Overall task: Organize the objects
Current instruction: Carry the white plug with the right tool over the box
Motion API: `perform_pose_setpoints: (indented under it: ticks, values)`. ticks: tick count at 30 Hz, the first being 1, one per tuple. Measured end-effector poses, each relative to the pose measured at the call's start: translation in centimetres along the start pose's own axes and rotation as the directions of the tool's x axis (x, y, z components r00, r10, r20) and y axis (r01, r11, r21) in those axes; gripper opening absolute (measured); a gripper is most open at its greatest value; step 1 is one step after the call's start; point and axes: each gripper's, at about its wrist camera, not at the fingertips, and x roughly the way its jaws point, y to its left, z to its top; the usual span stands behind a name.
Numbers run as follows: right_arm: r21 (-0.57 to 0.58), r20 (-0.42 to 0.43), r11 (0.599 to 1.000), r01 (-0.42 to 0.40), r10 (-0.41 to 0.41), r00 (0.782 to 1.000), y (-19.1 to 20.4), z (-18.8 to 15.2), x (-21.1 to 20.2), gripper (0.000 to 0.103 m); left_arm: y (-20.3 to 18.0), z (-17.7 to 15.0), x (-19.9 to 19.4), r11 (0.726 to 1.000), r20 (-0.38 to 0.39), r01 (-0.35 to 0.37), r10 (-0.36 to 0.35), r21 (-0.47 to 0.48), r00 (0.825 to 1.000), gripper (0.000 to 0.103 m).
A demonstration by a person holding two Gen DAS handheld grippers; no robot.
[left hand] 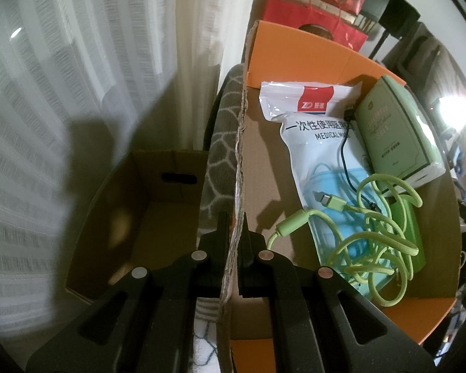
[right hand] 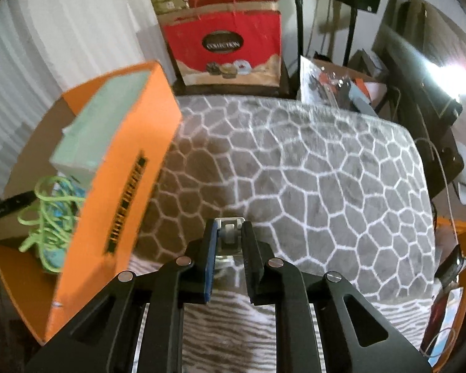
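Jaws of the left gripper (left hand: 235, 227) pinch the orange box's (left hand: 298, 49) cardboard wall; inside lie a mask pack (left hand: 307, 130), green cable (left hand: 385, 233) and green box (left hand: 391, 130). Right gripper (right hand: 229, 233) clamps a small, seemingly metal item (right hand: 230, 233) above the blanket (right hand: 295, 161).

Mask pouch (left hand: 307, 130) reads "MEDICAL"; red bag (right hand: 223, 46) "COLLECTION".
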Motion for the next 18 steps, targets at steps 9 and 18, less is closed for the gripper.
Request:
perform_pose_setpoints:
  ticks: [9, 18]
  values:
    - [-0.047, 0.070, 0.997, -0.063, 0.066, 0.995, 3.8, 2.2, -4.2, 0.015, 0.0, 0.0, 0.0, 1.000, 0.001, -0.002, 0.002, -0.004, 1.000, 0.004]
    - [-0.105, 0.070, 0.989, -0.100, 0.108, 0.992, 7.9, 4.5, -4.6, 0.015, 0.0, 0.0, 0.0, 1.000, 0.002, -0.002, 0.002, -0.007, 1.000, 0.004]
